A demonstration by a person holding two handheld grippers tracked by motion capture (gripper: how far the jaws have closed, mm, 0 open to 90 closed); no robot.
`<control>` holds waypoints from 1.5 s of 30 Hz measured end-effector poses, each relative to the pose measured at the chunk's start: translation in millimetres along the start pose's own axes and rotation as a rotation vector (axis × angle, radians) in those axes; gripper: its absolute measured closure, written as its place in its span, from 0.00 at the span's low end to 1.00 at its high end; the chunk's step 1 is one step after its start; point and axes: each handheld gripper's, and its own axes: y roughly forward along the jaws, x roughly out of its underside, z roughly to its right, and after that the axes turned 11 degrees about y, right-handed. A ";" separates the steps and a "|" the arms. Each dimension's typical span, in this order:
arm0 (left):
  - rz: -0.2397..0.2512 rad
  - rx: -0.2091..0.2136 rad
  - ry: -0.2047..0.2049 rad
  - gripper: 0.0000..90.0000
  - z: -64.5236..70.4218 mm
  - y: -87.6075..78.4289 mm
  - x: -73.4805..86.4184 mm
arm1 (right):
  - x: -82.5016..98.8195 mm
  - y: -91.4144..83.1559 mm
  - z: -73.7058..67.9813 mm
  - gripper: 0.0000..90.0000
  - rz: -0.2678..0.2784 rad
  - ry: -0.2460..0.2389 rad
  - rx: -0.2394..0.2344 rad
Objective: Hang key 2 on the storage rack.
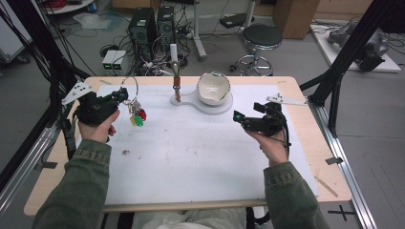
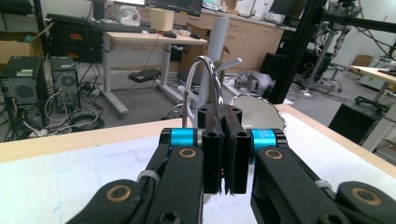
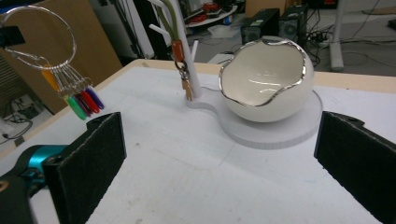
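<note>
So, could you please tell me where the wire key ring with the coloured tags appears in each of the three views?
High view: the key ring hangs from the left gripper, left of centre.
Left gripper view: its wire loop rises above the shut jaws, centre.
Right gripper view: upper left, tags dangling.
Shared landmark: the white eggshell bowl.

We see a pale wooden bench under a matt white sheet, scuffed and faintly stained. The key ring is shiny wire metal; its tags look like glossy coloured plastic. At twelve o'clock, the egg-shaped bowl is glossy white, perhaps ceramic, with a mirror-bright silver rim, on a matt white stand. The fingers carry rough black foam-like pads. The sleeves are olive cloth.
</note>
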 end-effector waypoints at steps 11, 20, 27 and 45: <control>-0.012 -0.020 0.003 0.96 -9.7 8.0 3.5 | 15.5 -10.8 18.3 0.01 0.011 0.018 0.052; -0.027 -0.056 0.009 0.96 -19.4 13.0 7.3 | 30.9 -21.5 30.6 0.02 0.030 0.021 0.111; -0.030 -0.068 0.006 0.96 -25.4 14.8 5.6 | 42.8 -30.8 41.8 0.02 0.041 0.025 0.153; -0.041 -0.076 0.016 0.96 -27.1 39.3 -19.0 | 67.4 -46.6 56.7 0.02 0.065 0.056 0.212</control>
